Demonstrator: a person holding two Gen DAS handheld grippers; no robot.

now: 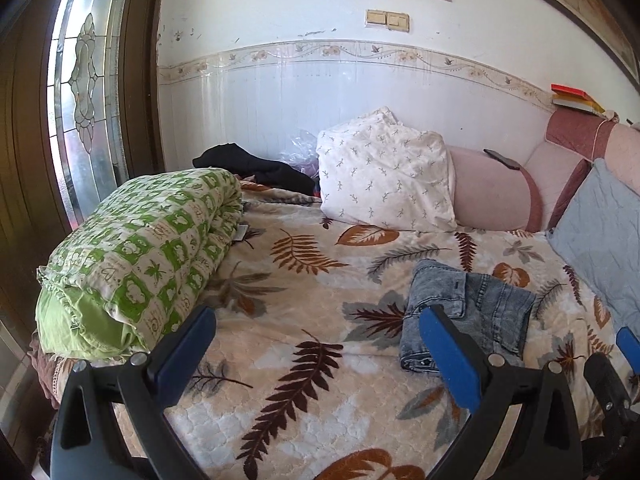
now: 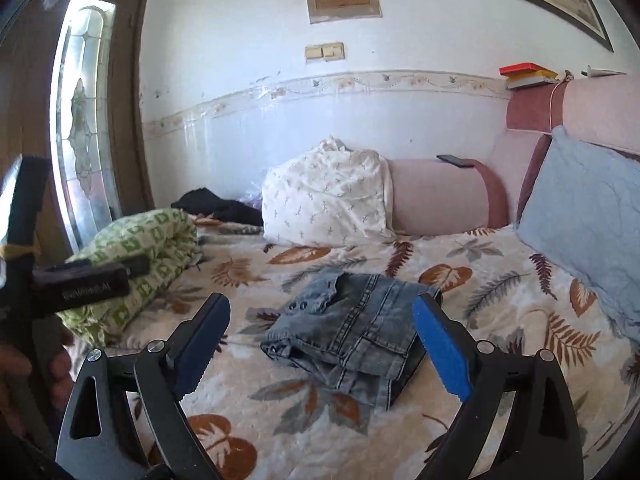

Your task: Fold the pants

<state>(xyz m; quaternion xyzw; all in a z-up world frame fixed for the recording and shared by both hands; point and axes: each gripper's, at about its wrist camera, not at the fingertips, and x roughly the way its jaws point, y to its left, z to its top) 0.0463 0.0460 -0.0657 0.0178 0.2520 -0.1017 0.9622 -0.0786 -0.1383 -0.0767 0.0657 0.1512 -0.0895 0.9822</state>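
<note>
Both tools, left tool [image 1: 318,344] and right tool [image 2: 320,334], gape empty above folded jeans [image 2: 352,328].

Left claw [image 1: 318,330] open; folded pants [image 1: 466,314] on blanket [image 1: 304,280].

Faded grey-blue denim pants [image 2: 352,320]; cream blanket [image 1: 304,320] with brown, rust and grey leaf print; green-and-white patterned quilt [image 1: 140,256]; white pillow [image 1: 384,172] sprigged grey; pale blue cushion [image 2: 584,216]; blue gripper pads [image 2: 440,344]; black garment [image 1: 256,168]
</note>
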